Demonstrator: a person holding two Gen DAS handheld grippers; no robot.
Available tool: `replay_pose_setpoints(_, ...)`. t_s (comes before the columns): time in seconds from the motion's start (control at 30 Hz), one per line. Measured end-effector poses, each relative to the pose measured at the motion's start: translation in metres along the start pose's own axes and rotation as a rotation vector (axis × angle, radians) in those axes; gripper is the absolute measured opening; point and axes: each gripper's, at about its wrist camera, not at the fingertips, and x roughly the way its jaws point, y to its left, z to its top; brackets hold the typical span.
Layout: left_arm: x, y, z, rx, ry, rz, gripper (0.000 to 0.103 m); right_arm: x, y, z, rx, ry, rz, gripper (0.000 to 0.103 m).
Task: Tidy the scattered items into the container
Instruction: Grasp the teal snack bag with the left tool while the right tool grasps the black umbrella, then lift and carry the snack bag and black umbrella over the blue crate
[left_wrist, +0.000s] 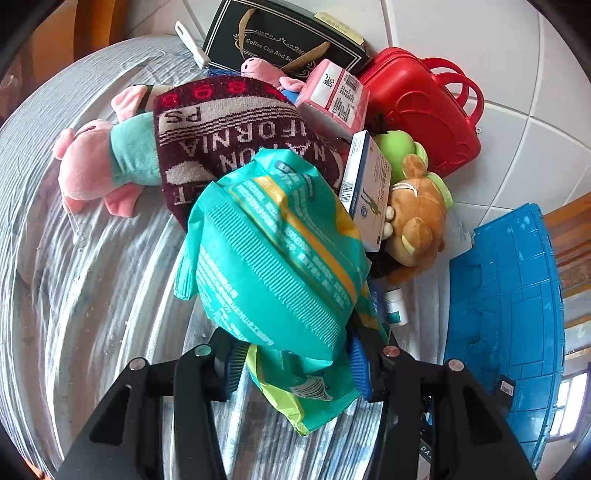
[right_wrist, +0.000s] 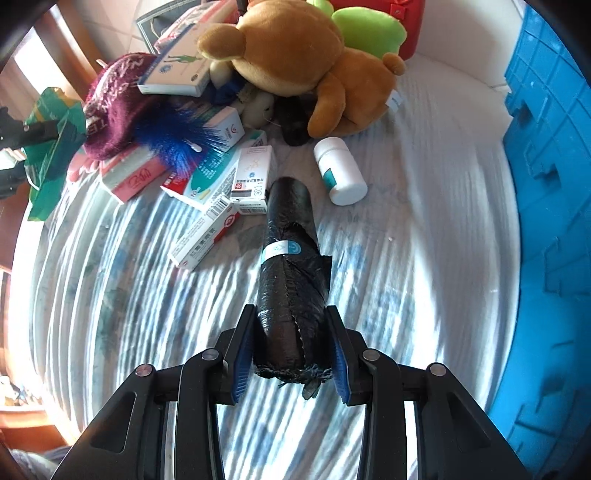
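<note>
Left tool (left_wrist: 295, 365) clamped on crinkly teal plastic snack pouch (left_wrist: 273, 258), lifted above striped grey cloth (left_wrist: 92, 295). Right tool (right_wrist: 290, 354) clamped on black rolled bin-bag cylinder (right_wrist: 291, 266). Beyond roll: white pill bottle (right_wrist: 341, 170), brown plush bear (right_wrist: 295, 55). Blue plastic crate (right_wrist: 546, 184) right of roll.

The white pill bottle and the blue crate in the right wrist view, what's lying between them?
Nothing. In the right wrist view the stretch from the white pill bottle to the blue crate is bare striped cloth.
</note>
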Motion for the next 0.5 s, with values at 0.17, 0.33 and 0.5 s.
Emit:
replay_pose_setpoints(0.17,-0.013,0.004,-0.014,0.008,-0.001,-0.003,0.046,-0.024,0.004,-0.008,0.016,-0.036,0.004,0.035)
replay_pose_setpoints(0.33,-0.028,0.002,-0.025,0.027,-0.009,-0.008,0.046,-0.05,0.003,-0.023,0.03,-0.081,0.016,0.035)
replay_pose_setpoints(0.5,-0.046,0.0,-0.03,0.049,-0.028,-0.016,0.046,-0.077,0.014,-0.033,0.032,-0.13,0.016,0.035)
